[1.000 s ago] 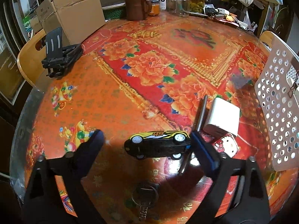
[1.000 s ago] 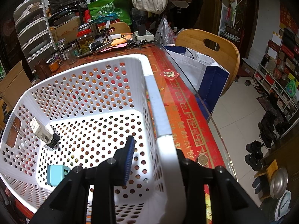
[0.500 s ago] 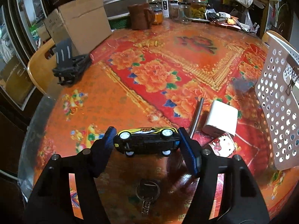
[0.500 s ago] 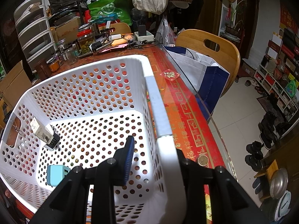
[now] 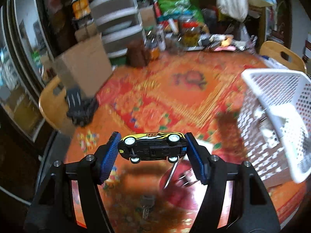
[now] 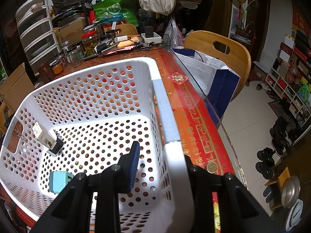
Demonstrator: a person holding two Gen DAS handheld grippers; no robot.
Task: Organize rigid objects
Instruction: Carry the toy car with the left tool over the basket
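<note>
Two close wrist views angled down at table (image 5: 159, 89), sharing white basket (image 6: 163, 104).

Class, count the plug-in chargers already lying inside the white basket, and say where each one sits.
3. A white charger leans on a black-and-white one by the basket's left wall; a light-blue one lies nearer. The gripper may hide others.

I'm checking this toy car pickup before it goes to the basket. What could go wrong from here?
1. The toy car is pinched only end to end in the left hand-held gripper, tilted with its underside showing; it could twist out and drop onto the key below.
2. The right hand-held gripper is clamped on the white basket wall; a jerk could shift the basket during the drop.
3. The car could land on the chargers inside.
</note>
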